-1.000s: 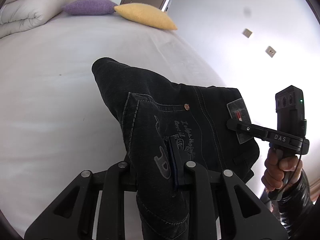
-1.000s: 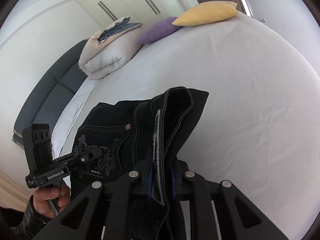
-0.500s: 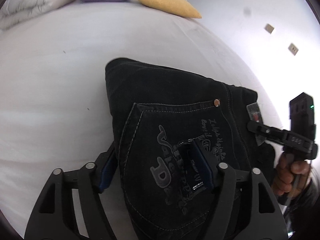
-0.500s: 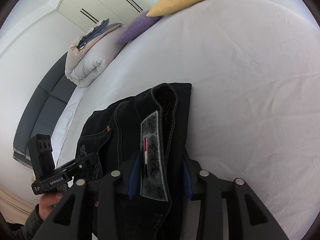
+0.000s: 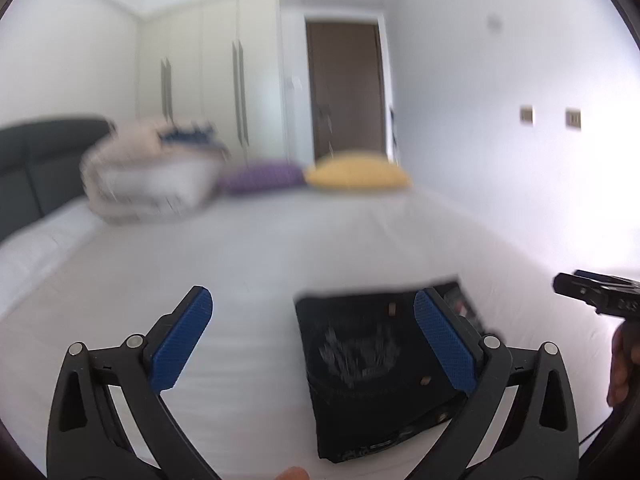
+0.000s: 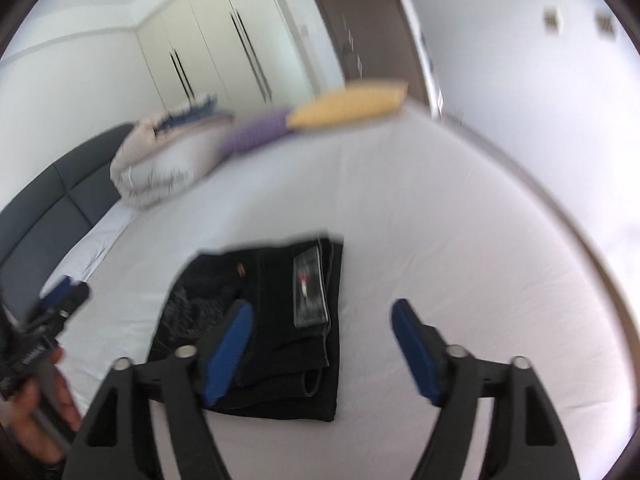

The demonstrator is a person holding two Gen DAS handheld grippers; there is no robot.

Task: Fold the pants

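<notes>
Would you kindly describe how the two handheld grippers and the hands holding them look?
The left gripper and right gripper both have matte black linkage arms with silver pivot pins and blue textured finger pads. Each black body carries blurred white lettering. A bare hand grips a grey handle.

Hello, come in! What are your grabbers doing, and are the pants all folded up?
Left hand-held gripper open, empty. Right hand-held gripper open, empty. Black pants folded, flat on white bed. Nothing in the way.
</notes>
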